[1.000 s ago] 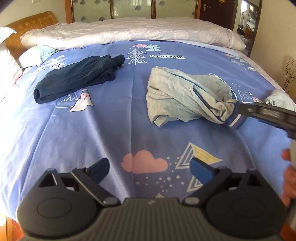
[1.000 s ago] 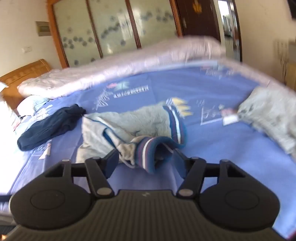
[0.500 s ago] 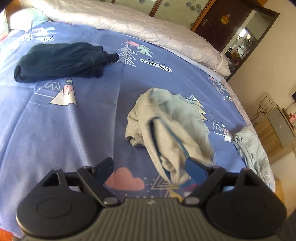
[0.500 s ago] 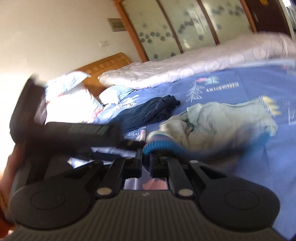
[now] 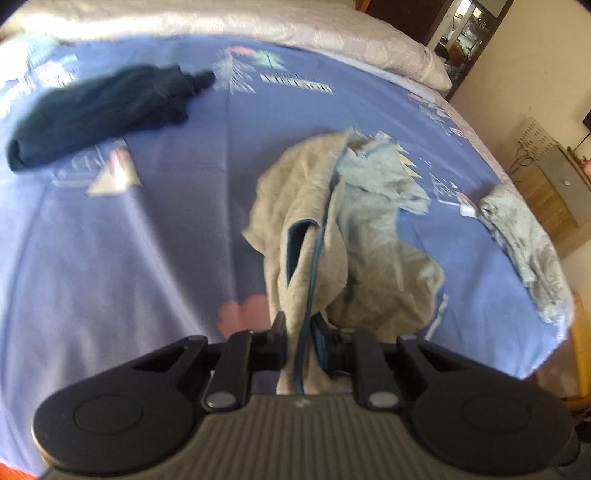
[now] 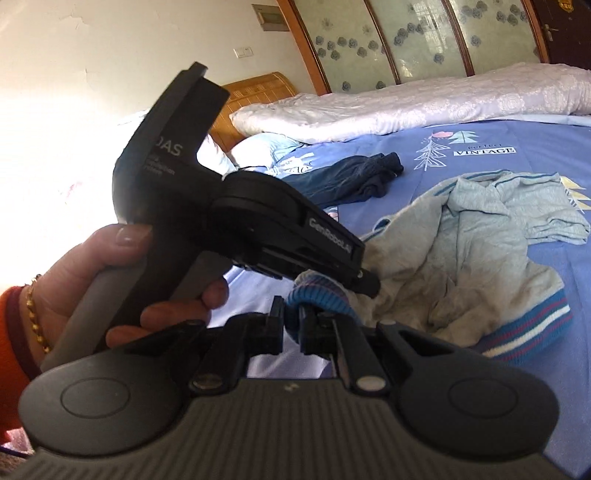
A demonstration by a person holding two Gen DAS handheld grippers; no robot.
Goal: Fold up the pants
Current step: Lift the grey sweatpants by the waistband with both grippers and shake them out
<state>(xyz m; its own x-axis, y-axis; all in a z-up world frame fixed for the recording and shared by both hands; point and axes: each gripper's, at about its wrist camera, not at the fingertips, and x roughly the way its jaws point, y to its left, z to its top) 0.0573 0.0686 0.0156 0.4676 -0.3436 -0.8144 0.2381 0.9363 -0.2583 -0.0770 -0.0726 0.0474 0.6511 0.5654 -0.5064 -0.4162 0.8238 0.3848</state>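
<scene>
Grey pants [image 5: 332, 221] with blue piping and a striped blue waistband [image 6: 528, 328] lie crumpled on the blue bedsheet [image 5: 166, 240]. My left gripper [image 5: 300, 338] is shut on a grey fold of the pants near the blue seam, lifting it. My right gripper [image 6: 291, 325] is shut on the striped cuff [image 6: 317, 295] of the pants. In the right wrist view the left gripper [image 6: 364, 282] shows from the side, held in a hand, its tips in the grey cloth [image 6: 461, 251] right beside my right gripper.
Dark navy pants [image 5: 99, 110] lie folded at the far left of the bed, also in the right wrist view [image 6: 351, 177]. A second grey garment [image 5: 524, 229] lies at the right edge. A white quilt [image 5: 221, 22] lines the far side. Cabinet [image 5: 565, 192] stands right.
My left gripper was open above the sheet; it has closed on the pants. My right gripper closed on the cuff and pulled it toward the left gripper.
</scene>
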